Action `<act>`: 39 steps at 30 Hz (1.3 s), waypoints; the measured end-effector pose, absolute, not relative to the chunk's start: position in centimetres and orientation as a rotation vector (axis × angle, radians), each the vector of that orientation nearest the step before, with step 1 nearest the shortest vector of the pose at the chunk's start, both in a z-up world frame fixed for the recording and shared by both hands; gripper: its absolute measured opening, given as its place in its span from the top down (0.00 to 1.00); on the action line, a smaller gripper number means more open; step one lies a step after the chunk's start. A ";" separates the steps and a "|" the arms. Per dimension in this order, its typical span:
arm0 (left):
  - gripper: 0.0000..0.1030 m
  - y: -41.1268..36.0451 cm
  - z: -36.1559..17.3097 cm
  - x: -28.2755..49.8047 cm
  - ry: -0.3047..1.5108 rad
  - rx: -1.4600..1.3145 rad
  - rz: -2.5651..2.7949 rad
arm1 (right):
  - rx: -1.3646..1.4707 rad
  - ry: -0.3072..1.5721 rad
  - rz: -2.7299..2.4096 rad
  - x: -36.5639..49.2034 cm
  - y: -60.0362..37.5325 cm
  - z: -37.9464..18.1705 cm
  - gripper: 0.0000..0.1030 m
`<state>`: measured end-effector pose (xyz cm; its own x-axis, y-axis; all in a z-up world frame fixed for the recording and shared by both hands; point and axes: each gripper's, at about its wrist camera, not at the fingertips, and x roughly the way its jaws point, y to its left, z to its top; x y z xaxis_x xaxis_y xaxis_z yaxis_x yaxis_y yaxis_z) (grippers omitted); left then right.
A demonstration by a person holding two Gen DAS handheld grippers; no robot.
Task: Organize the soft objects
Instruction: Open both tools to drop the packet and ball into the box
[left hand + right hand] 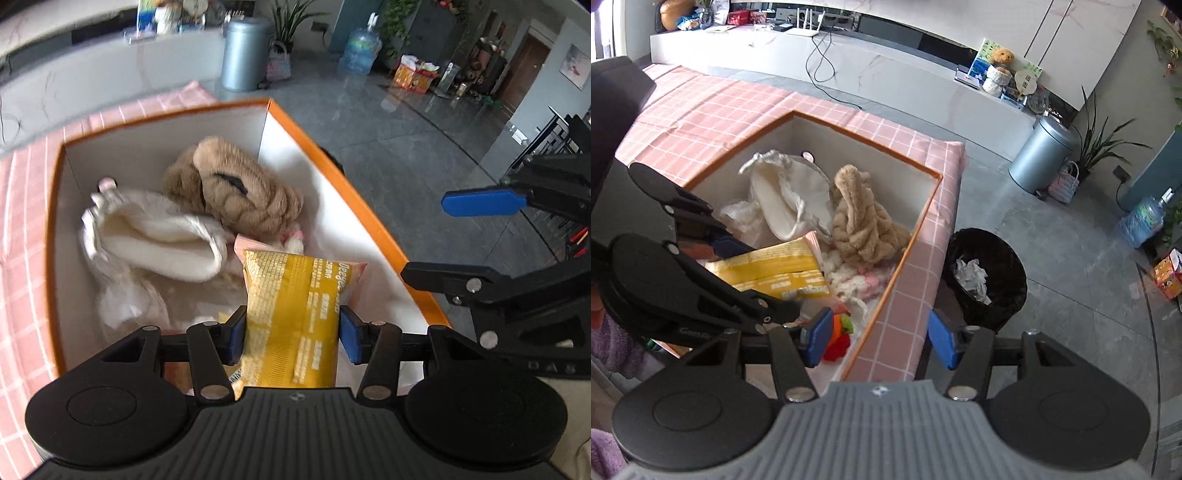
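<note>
At the far left of the left wrist view, the pink checked tablecloth [26, 236] is cut off by the picture edge. On it stands the box [51, 221] with an orange rim and white walls. Inside, on the left, lies a white cloth bag [159, 243], a little blurred; under it are pale soft things that I cannot identify. To its right lies a tan plush toy [236, 188], and a small pink and white soft thing [295, 238] shows only partly behind the packet.

The left gripper [291, 332] holds a yellow packet [291, 314] over the near part of the box; both blue pads press on its sides, so the jaws are half closed on it. The packet hides the box floor behind it, and its lower end goes under the gripper body.

More to the right, the right gripper [877, 339] has its jaws apart with nothing between them. It hangs over the near corner of the box, above the rim and the tablecloth. In its own view the left gripper covers the near left part of the box, and something red, orange and green [840, 338] shows half hidden behind one blue pad.

On the floor right of the table stands a black bin [990, 273] with crumpled paper inside. Farther back are a grey metal bin [1041, 155] and a water bottle [1143, 221].
</note>
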<state>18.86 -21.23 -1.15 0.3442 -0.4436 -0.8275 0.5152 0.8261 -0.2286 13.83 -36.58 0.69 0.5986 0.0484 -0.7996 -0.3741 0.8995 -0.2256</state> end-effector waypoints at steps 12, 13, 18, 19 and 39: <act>0.44 -19.8 0.3 17.6 1.034 0.088 -0.650 | -0.351 0.923 0.266 13.3 -37.0 -0.3 0.40; 0.43 -19.6 0.8 17.5 1.020 0.091 -0.653 | -0.351 0.920 0.266 13.1 -36.9 -0.2 0.39; 0.36 -17.9 2.8 16.2 0.944 0.084 -0.654 | -0.371 0.896 0.270 12.3 -35.9 0.8 0.34; 0.35 -17.4 3.2 16.0 0.932 0.081 -0.651 | -0.376 0.889 0.270 12.1 -35.6 1.0 0.34; 0.18 -7.0 7.1 5.3 0.376 0.087 -0.382 | -0.259 0.572 0.227 6.0 -27.2 3.9 0.23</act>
<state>5.35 -7.03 7.09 0.8597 -0.3474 -0.3744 0.3794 0.9252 0.0126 5.97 -27.21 3.94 0.8176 0.1396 -0.5586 -0.2823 0.9427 -0.1776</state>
